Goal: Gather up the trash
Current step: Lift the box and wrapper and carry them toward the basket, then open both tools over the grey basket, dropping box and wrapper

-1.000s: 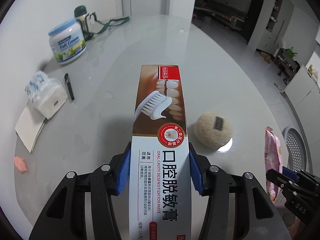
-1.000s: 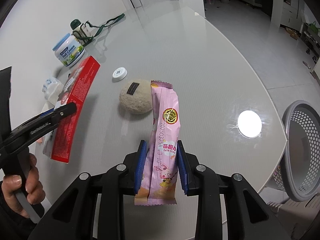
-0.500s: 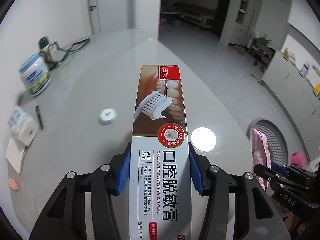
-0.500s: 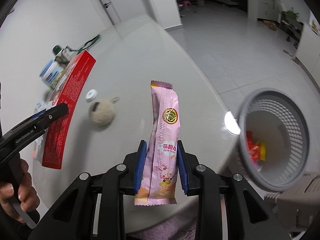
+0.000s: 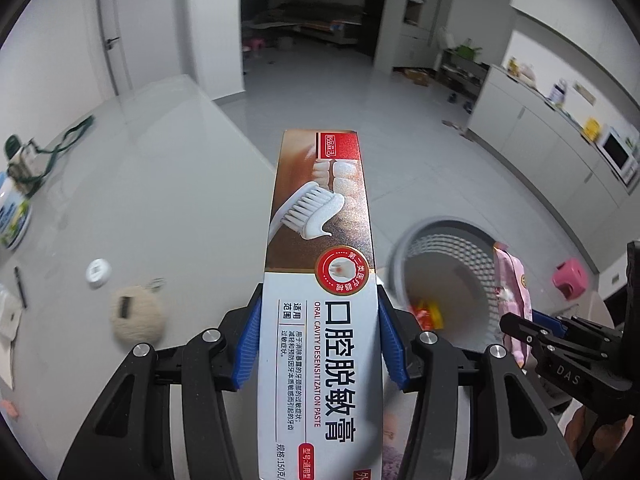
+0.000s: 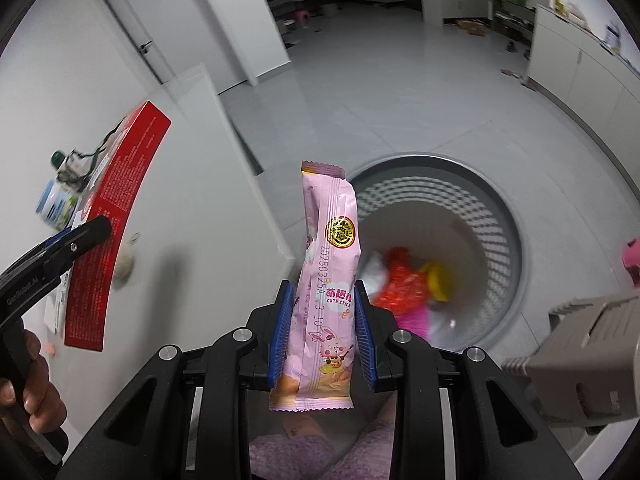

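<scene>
My left gripper [image 5: 318, 336] is shut on a red and white toothpaste box [image 5: 320, 264], held above the table's right edge; the box also shows in the right wrist view [image 6: 112, 216]. My right gripper [image 6: 324, 324] is shut on a pink snack wrapper [image 6: 328, 264], held upright over the near rim of a grey mesh trash basket [image 6: 500, 208] on the floor. The basket [image 5: 448, 248] holds red, yellow and pink trash [image 6: 412, 280]. The right gripper and wrapper [image 5: 514, 288] appear at the right of the left wrist view.
The white table [image 5: 140, 200] carries a beige fuzzy ball [image 5: 136, 316], a white cap [image 5: 98, 272], a pen [image 5: 20, 286], a milk powder tub [image 5: 10, 212] and a green-capped bottle [image 5: 18, 160]. A grey stool [image 6: 580, 348] stands beside the basket; a pink stool [image 5: 570, 276] is beyond it.
Both grippers have swung right, away from the table and toward the basket, still holding their items. The basket now lies directly ahead of the right gripper.
</scene>
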{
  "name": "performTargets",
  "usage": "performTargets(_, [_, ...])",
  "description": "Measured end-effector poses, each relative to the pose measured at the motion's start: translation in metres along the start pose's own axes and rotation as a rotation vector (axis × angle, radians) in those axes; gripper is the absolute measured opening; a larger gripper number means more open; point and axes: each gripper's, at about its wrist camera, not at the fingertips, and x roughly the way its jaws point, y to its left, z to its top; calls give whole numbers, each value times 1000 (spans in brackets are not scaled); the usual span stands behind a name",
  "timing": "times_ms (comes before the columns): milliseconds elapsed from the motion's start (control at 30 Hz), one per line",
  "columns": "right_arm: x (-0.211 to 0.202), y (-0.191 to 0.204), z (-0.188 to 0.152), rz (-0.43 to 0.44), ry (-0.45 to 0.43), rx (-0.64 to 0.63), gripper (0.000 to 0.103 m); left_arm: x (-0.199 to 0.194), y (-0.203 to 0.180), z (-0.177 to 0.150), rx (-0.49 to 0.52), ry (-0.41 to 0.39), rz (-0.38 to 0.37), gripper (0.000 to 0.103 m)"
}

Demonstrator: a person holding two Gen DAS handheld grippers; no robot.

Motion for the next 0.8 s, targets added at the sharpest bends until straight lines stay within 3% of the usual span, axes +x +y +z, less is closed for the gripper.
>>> performTargets(367, [1, -87, 7, -23, 28, 46, 29, 42, -87, 5, 66, 66, -64, 50])
performTargets(800, [41, -123, 24, 27, 127, 13, 29, 94, -151, -6, 105, 177, -80, 51])
